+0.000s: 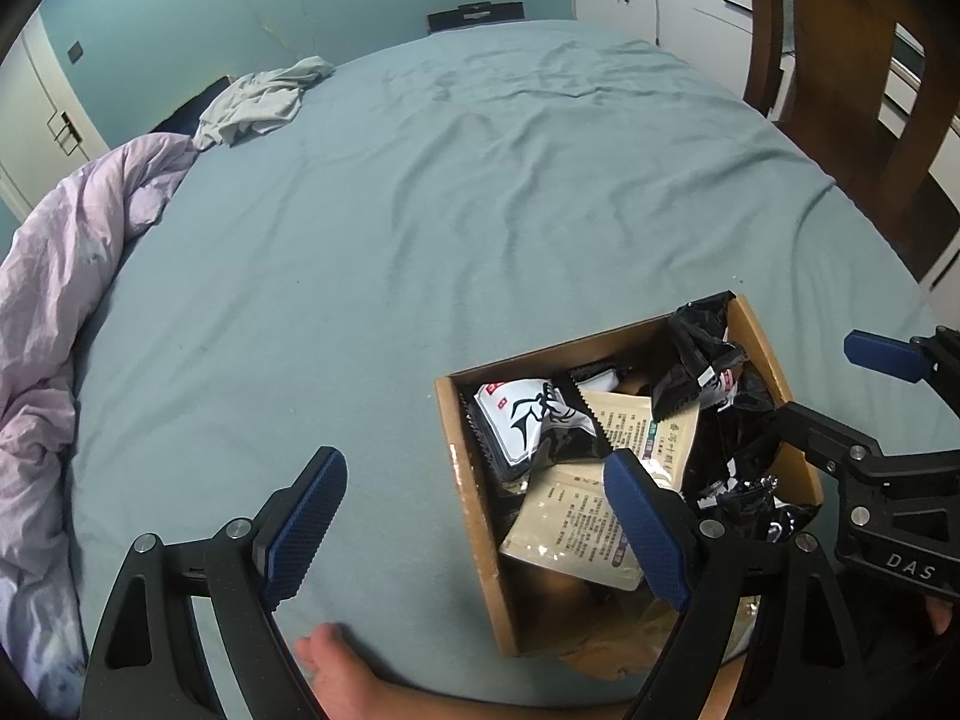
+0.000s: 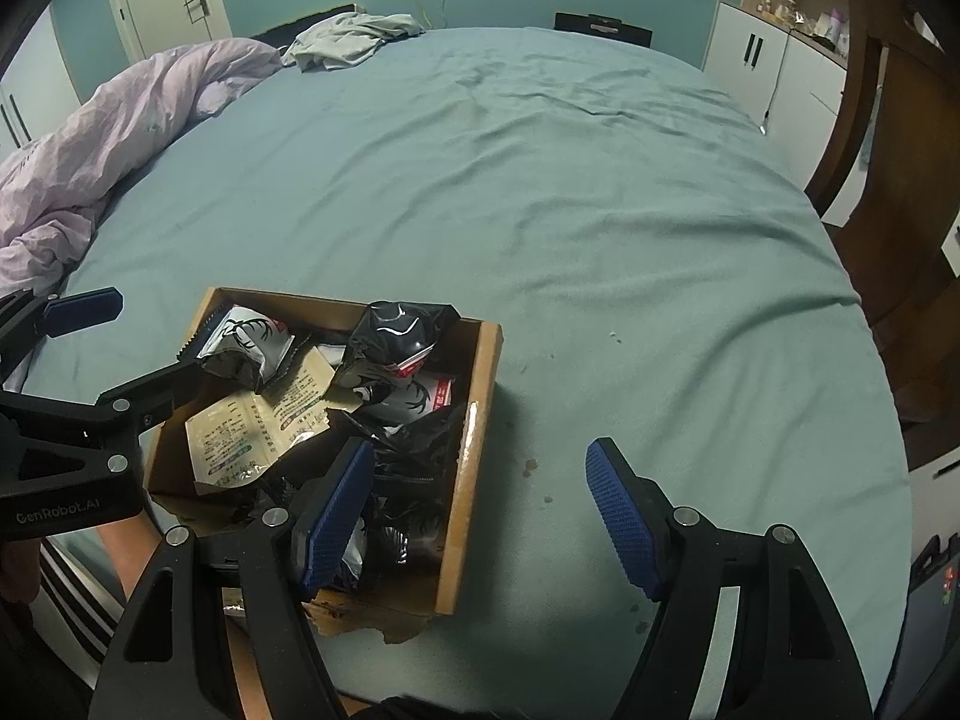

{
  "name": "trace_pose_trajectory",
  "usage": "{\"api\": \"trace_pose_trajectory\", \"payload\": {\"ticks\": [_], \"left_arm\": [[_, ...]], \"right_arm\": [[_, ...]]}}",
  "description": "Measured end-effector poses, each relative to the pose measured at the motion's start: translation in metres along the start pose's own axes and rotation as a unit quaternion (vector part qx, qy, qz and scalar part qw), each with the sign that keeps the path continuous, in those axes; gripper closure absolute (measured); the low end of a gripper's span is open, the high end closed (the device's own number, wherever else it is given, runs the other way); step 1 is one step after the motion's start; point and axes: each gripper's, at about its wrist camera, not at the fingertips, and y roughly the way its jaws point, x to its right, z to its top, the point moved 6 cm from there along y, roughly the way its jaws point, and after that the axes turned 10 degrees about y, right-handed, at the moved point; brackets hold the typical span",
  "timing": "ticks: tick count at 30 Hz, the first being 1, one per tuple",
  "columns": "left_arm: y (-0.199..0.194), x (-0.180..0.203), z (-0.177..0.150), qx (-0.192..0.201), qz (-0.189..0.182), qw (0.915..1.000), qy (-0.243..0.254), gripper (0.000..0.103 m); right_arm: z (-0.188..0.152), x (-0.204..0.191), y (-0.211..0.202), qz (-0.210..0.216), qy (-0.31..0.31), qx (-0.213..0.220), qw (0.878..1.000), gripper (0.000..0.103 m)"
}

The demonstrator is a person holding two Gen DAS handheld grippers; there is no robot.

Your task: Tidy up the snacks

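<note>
An open cardboard box [image 1: 474,498] sits on the teal bed sheet near the front edge; it also shows in the right wrist view [image 2: 480,384]. It holds several snack packets: black ones [image 1: 702,360] [image 2: 399,330], a white one with a black antler print [image 1: 528,414] [image 2: 249,339], and beige ones with printed text [image 1: 576,528] [image 2: 240,432]. My left gripper [image 1: 480,516] is open and empty, straddling the box's left wall. My right gripper [image 2: 480,510] is open and empty, straddling the box's right wall.
The teal sheet [image 1: 450,192] spreads wide behind the box. A crumpled lilac duvet [image 1: 66,276] lies at the left, a grey garment [image 1: 264,99] at the back. A wooden chair [image 1: 852,90] and white cabinets [image 2: 774,72] stand at the right. A bare foot [image 1: 330,666] is at the front edge.
</note>
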Motion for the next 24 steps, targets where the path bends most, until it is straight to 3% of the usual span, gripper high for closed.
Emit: {"api": "trace_pose_trajectory", "payload": {"ticks": [24], "left_arm": [[-0.0027, 0.0086, -0.0001, 0.006, 0.007, 0.9996, 0.025, 0.014]], "right_arm": [[0.0009, 0.0005, 0.0024, -0.004, -0.013, 0.003, 1.000, 0.031]]}}
